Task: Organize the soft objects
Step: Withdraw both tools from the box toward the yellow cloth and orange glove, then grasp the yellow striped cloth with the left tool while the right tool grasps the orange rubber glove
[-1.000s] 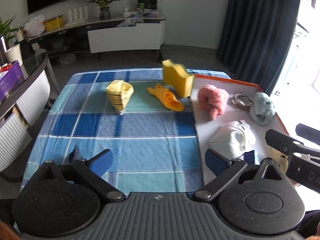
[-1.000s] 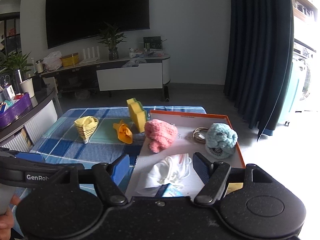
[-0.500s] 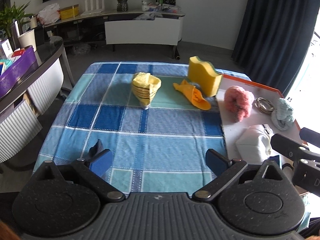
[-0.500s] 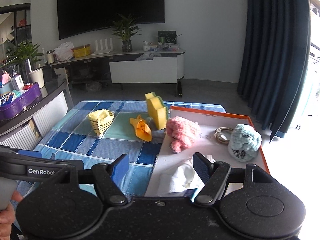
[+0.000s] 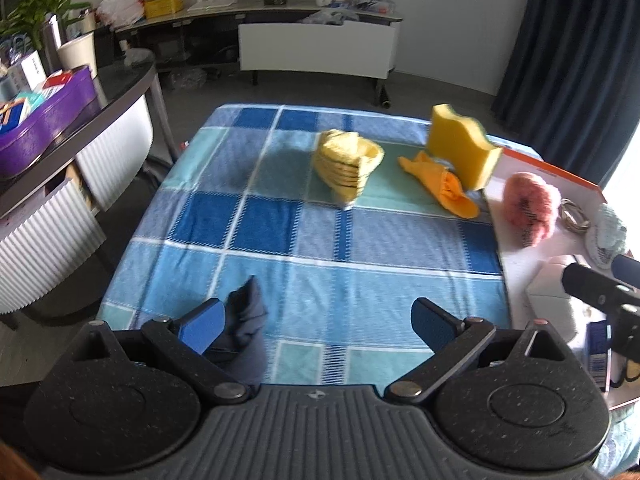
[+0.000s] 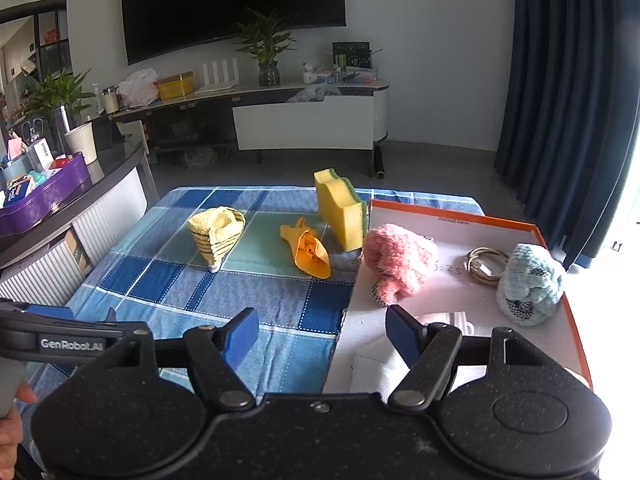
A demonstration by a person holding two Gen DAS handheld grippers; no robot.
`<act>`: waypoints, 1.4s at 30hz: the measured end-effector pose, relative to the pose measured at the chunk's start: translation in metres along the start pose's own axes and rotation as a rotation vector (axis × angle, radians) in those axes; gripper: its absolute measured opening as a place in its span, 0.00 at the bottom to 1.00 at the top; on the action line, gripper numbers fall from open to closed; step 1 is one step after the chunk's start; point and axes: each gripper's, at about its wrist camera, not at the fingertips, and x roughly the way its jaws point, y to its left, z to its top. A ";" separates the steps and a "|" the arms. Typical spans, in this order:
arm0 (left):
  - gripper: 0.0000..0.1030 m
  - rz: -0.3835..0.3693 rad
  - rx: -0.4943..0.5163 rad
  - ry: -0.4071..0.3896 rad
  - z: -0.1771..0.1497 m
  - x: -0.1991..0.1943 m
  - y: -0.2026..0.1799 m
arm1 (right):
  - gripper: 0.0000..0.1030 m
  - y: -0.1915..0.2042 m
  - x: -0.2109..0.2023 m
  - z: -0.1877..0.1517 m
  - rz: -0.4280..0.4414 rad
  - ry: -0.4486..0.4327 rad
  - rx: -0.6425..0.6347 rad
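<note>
— Both sets of fingers are spread wide and empty; the left gripper (image 5: 316, 326) hangs low over the near edge of the table (image 5: 360, 240), the right gripper (image 6: 322, 330) over the tray (image 6: 452, 216).

— What's left to sort?

— The striped sock (image 5: 347, 164), the orange cloth (image 5: 444, 186) and the sponge (image 5: 460, 150) sit far out on the table; the dark cloth (image 5: 244, 312) lies just beside the left's inner finger (image 5: 202, 326); pink (image 6: 396, 260) and blue (image 6: 530, 284) fluffy things are in the tray already.

— So the dark cloth first?

— I'd say so; straddle the bunched peak, press down, pinch deep; soft stuff slips from a shallow bite.
</note>
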 end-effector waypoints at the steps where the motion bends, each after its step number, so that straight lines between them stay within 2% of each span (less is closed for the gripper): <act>1: 0.99 0.004 -0.007 0.003 0.000 0.001 0.003 | 0.81 0.000 0.002 0.000 0.002 0.002 0.000; 15: 1.00 0.009 -0.045 0.018 0.010 0.016 0.021 | 0.81 -0.007 0.021 0.004 0.007 0.036 0.025; 35: 1.00 0.135 -0.138 0.009 0.036 0.019 0.080 | 0.81 -0.003 0.045 0.019 0.050 0.048 0.019; 42: 1.00 0.134 -0.127 0.004 0.050 0.025 0.081 | 0.81 -0.008 0.053 0.026 0.053 0.048 0.023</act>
